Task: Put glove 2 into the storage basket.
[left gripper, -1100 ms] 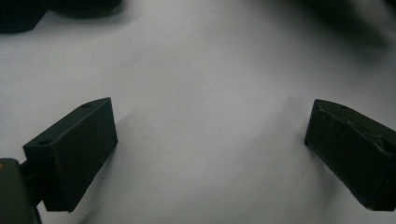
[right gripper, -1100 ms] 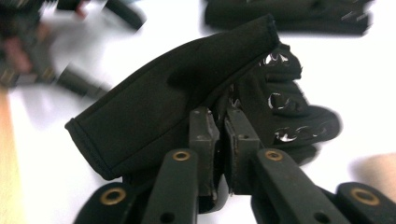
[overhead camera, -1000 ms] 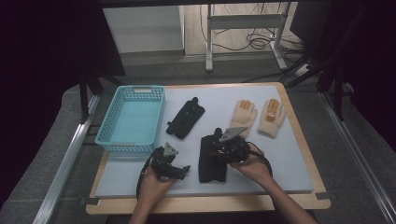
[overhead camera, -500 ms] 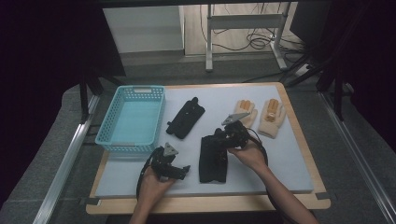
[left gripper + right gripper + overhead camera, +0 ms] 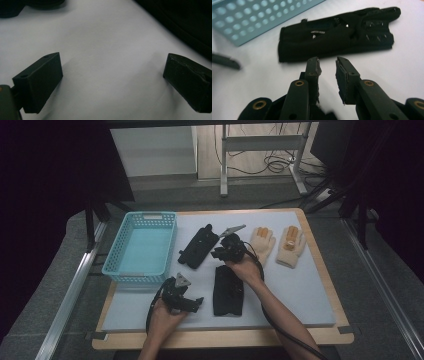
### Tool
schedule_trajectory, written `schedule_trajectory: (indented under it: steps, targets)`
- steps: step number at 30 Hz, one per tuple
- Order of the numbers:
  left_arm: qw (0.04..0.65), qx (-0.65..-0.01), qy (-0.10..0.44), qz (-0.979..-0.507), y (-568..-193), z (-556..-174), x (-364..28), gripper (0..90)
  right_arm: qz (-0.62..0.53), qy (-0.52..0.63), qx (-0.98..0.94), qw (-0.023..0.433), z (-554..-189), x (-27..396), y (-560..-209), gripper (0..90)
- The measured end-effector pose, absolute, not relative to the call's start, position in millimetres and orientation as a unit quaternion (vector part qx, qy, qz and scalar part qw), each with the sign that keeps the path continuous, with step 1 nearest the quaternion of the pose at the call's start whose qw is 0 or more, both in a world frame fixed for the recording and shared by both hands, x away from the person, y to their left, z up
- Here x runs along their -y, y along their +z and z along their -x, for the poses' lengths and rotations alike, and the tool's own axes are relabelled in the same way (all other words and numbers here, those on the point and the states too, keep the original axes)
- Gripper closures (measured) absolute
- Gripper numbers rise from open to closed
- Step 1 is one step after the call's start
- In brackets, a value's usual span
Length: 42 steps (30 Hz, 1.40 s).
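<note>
Two black gloves lie on the white mat (image 5: 300, 290): one (image 5: 199, 246) slanted beside the basket, the other (image 5: 228, 292) nearer the front. A pair of tan gloves (image 5: 262, 242) (image 5: 291, 245) rests at the back right. My right gripper (image 5: 225, 249) hovers between the black gloves. In the right gripper view its jaws (image 5: 328, 62) stand a narrow gap apart, empty, pointing at the far black glove (image 5: 337, 35) just ahead. My left gripper (image 5: 187, 302) sits low at the front left. Its jaws (image 5: 112, 82) are wide open over bare mat.
A light blue plastic basket (image 5: 140, 247) stands at the left edge of the mat, its perforated wall (image 5: 262, 17) close behind the far black glove. The wooden table edge (image 5: 225, 337) runs along the front. Dark floor and rails surround the table.
My right gripper has lifted off the near black glove and moved up and left toward the far black glove. The left gripper has stayed put.
</note>
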<state>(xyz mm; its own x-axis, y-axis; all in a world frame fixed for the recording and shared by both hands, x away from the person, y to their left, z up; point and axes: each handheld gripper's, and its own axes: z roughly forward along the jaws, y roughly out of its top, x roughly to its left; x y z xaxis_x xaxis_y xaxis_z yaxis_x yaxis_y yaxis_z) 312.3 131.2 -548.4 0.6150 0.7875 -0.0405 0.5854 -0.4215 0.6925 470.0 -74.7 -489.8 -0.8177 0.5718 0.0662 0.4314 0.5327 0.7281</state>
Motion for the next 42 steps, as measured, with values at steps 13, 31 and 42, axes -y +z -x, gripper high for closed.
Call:
schedule_trajectory:
  steps: [13, 31, 42]
  targets:
    - [0.344, -0.413, 0.147, -0.83, -548, -312, -131, 2.7, -0.329, 0.346, -0.87, 0.118, -509, 34, -516, 50.4]
    - [0.343, -0.413, 0.147, -0.83, -548, -312, -131, 2.6, -0.353, 0.35, -0.865, 0.075, -511, 41, -521, 84.8]
    - [0.343, -0.413, 0.147, -0.831, -549, -312, -131, 2.7, -0.312, 0.41, -0.855, 0.061, -481, 70, -468, 85.1]
